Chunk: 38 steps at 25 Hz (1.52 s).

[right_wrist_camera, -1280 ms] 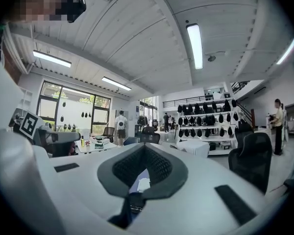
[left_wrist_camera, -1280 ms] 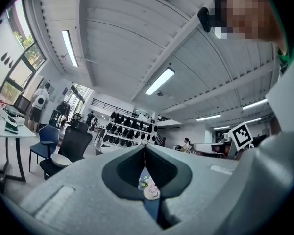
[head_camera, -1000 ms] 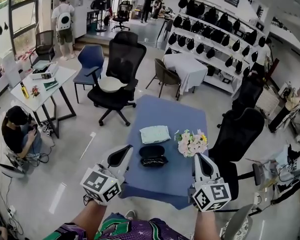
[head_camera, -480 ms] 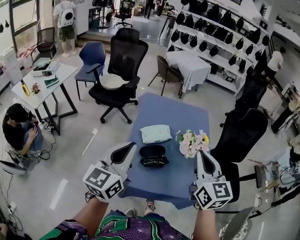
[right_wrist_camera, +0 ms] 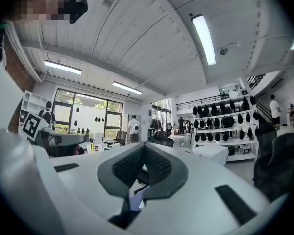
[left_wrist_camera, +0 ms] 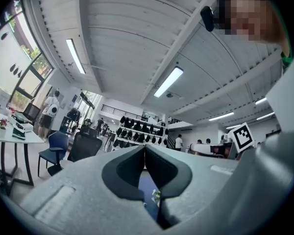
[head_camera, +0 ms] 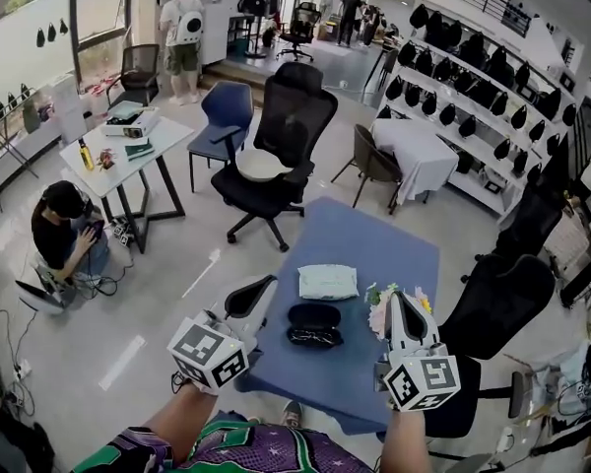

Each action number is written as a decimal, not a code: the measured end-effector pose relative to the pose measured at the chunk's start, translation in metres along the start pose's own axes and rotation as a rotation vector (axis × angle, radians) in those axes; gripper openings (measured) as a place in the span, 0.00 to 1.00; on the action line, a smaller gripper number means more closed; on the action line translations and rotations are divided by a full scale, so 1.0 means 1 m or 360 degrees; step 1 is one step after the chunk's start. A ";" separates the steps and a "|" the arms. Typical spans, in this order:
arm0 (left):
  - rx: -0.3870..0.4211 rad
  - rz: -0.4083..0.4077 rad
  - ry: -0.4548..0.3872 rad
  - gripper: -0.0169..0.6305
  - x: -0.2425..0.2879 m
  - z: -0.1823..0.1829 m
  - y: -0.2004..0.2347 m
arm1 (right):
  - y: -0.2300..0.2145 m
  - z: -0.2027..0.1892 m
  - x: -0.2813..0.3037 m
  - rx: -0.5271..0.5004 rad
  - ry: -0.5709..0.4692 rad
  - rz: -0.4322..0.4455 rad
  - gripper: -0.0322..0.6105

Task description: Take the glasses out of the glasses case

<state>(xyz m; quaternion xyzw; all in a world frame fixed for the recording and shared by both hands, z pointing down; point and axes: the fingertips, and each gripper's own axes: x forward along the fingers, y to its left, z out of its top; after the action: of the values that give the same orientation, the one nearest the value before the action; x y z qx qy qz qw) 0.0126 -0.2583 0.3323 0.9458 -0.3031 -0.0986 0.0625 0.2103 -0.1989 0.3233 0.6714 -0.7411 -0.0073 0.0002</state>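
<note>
A black glasses case [head_camera: 313, 324] lies open near the middle of the blue table [head_camera: 374, 249]; something dark rests in its near half, too small to make out. My left gripper [head_camera: 262, 286] hovers at the table's near left corner, left of the case, jaws shut and empty. My right gripper [head_camera: 398, 300] hangs over the near right part, right of the case, also shut on nothing. In the left gripper view the gripper [left_wrist_camera: 144, 148] has its tips touching, with a sliver of blue table below. The right gripper view shows that gripper [right_wrist_camera: 144, 146] with its tips meeting.
A pale green folded cloth [head_camera: 327, 282] lies just beyond the case. A bunch of flowers [head_camera: 377, 308] sits partly behind my right gripper. Black office chairs stand beyond the table [head_camera: 281, 141] and at its right [head_camera: 492, 304]. A person [head_camera: 64, 235] sits on the floor at the left.
The view has swung, so the table and case now sit further right and slightly nearer. Both grippers have drifted forward with it, still shut and apart from the case.
</note>
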 end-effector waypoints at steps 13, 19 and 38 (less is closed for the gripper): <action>0.0061 0.0152 0.0031 0.05 0.027 -0.005 -0.004 | -0.026 -0.003 0.031 0.0005 -0.0021 0.0201 0.06; 0.0086 0.0132 0.0025 0.05 0.032 0.001 -0.002 | -0.027 0.002 0.036 0.0013 -0.0052 0.0206 0.16; 0.0105 0.0034 0.0020 0.05 0.031 -0.008 -0.001 | 0.000 -0.083 0.059 -0.0109 0.0310 0.0287 0.23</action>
<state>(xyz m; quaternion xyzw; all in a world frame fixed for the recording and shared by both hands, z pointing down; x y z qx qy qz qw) 0.0398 -0.2752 0.3351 0.9446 -0.3160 -0.0819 0.0342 0.2057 -0.2586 0.4062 0.5991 -0.7942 0.0327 0.0958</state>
